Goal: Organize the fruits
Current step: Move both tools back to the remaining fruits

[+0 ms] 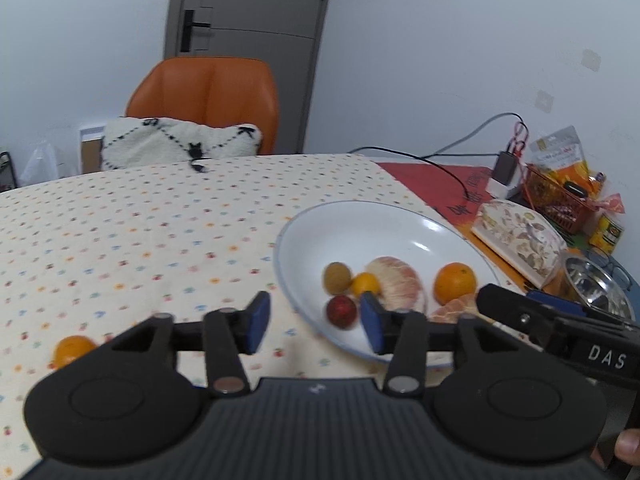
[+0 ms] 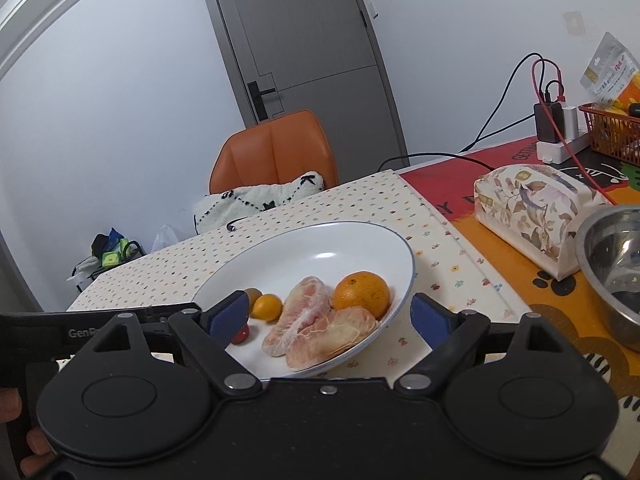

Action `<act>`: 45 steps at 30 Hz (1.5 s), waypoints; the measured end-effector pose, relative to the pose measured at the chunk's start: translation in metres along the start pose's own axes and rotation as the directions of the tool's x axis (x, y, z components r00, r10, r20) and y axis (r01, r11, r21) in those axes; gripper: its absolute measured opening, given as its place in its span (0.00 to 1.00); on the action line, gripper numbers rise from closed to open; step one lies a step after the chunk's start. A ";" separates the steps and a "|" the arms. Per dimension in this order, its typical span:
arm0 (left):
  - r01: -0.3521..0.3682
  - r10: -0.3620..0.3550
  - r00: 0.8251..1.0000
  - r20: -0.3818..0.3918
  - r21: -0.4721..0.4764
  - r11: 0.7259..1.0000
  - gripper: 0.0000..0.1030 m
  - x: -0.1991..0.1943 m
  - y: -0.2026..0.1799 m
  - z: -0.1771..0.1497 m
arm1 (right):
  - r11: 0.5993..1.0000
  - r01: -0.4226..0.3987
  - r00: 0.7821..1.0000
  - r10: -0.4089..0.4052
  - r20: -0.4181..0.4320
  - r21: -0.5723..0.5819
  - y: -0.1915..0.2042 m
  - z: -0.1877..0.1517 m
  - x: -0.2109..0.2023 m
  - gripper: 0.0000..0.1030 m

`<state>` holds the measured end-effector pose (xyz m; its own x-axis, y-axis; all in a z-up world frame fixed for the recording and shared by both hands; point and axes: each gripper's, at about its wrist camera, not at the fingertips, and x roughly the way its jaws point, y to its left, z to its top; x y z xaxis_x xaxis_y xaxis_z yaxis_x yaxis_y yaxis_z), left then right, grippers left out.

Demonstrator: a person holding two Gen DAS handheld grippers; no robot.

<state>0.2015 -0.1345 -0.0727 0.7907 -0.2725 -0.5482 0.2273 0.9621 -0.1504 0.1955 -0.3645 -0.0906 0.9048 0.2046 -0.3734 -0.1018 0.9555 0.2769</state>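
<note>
from the left wrist, the left gripper hangs open and empty at the near rim of the white plate; a lone orange sits on the cloth beside it. from the right wrist, the right gripper gapes wide over pomelo segments on that plate.

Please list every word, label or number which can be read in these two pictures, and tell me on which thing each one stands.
"DAS": white letters on the right claw's black body, seen from the left wrist view.
"GenP", cut off: on the left claw's black body, seen from the right wrist view.
"GETTIN", cut off: on the red mat.
Snack pouch: print too small to read.
Tissue pack: label unreadable.
</note>
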 end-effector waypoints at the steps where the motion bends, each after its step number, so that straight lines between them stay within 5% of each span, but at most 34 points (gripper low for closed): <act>1: -0.002 0.002 1.000 0.006 -0.009 1.000 0.57 -0.003 0.004 0.000 | 1.000 -0.001 1.000 0.001 -0.001 -0.001 0.001 0.000 0.000 0.86; 4: -0.011 0.012 1.000 0.023 -0.025 1.000 0.76 -0.012 0.012 -0.002 | 1.000 -0.004 1.000 0.004 0.000 0.004 0.005 -0.001 -0.003 0.86; 16: -0.068 0.076 0.991 0.107 -0.074 0.995 0.94 -0.043 0.040 -0.009 | 1.000 -0.007 1.000 0.007 0.012 0.018 0.019 -0.003 -0.012 0.97; 45: -0.215 0.228 0.965 0.130 -0.102 0.971 0.95 -0.112 0.111 -0.026 | 0.992 -0.115 0.991 0.118 0.057 -0.053 0.089 -0.008 -0.016 1.00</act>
<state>0.1234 0.0028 -0.0492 0.8889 -0.0447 -0.4559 -0.0077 0.9936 -0.1123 0.1685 -0.2809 -0.0667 0.9085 0.3033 -0.2875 -0.2266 0.9355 0.2710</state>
